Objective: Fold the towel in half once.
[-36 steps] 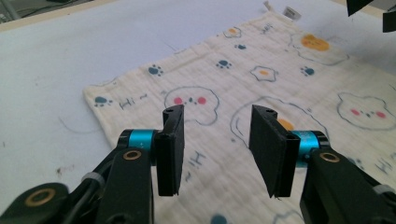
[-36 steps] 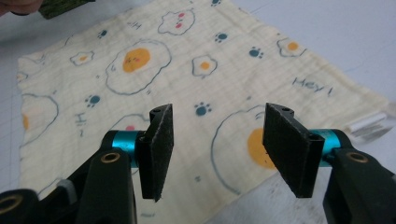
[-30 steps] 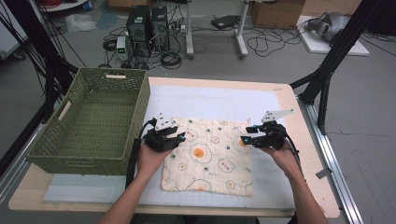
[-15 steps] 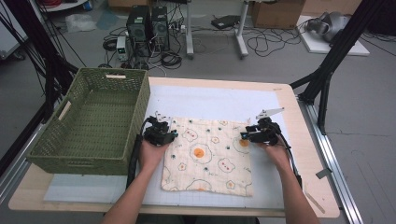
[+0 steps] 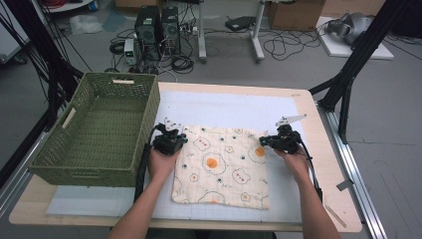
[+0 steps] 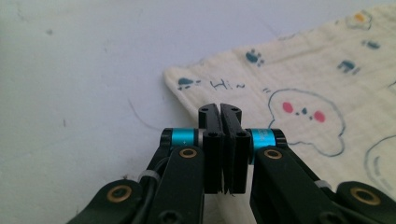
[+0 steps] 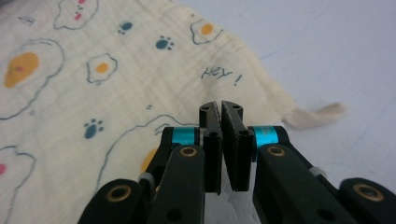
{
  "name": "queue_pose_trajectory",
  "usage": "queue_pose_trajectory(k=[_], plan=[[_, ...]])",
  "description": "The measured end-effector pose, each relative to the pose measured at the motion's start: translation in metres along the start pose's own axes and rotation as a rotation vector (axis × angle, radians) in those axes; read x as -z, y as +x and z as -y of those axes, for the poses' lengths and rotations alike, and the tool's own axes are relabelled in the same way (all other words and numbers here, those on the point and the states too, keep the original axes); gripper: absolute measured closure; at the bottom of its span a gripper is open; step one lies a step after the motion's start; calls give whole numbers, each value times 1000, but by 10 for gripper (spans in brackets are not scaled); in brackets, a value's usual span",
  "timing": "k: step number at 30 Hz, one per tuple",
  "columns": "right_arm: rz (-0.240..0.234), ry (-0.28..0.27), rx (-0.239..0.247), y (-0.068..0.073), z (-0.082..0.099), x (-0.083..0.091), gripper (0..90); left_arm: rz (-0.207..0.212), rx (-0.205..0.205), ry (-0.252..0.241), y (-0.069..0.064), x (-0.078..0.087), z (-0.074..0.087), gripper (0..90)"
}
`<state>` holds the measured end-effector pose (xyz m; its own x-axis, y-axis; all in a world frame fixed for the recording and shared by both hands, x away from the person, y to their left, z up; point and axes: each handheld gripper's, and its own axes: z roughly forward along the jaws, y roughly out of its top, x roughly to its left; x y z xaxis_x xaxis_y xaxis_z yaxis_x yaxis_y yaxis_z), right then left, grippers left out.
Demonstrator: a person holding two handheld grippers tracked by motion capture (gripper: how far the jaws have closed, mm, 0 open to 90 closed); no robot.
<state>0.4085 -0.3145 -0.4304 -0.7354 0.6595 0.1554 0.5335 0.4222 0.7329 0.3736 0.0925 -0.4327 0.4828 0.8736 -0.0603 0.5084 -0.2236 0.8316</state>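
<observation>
One camera hangs high over the person's edge of the worktop point(image 5: 298, 107), looking forward and down on the printed cloth point(image 5: 221, 167). Another rides each tool point(image 6: 219, 140), skimming low along its jaws, close to that cloth's far corners point(image 7: 261, 88). All three views share the cloth.

wooden table point(image 5: 328, 164) – white mat point(image 5: 229, 107) on top; mat carries green basket point(image 5: 99, 134), printed cloth point(image 5: 221, 169).
</observation>
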Motion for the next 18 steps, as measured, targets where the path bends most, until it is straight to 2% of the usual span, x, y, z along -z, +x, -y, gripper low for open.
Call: queue_pose_trajectory(k=[5,9,13,16,18], plan=[[-58,-70,8,11,-2,29,870,13,-29,-62,-10,23,0,874],[-101,-115,30,26,4,48,869,26,-46,-90,-21,40,10,874],[-136,-114,57,45,17,59,868,40,-64,-103,-30,57,27,873],[-166,-93,78,58,29,61,866,56,-56,-77,-33,67,42,872],[-181,-75,78,64,39,59,866,57,-76,-61,-35,73,50,870]])
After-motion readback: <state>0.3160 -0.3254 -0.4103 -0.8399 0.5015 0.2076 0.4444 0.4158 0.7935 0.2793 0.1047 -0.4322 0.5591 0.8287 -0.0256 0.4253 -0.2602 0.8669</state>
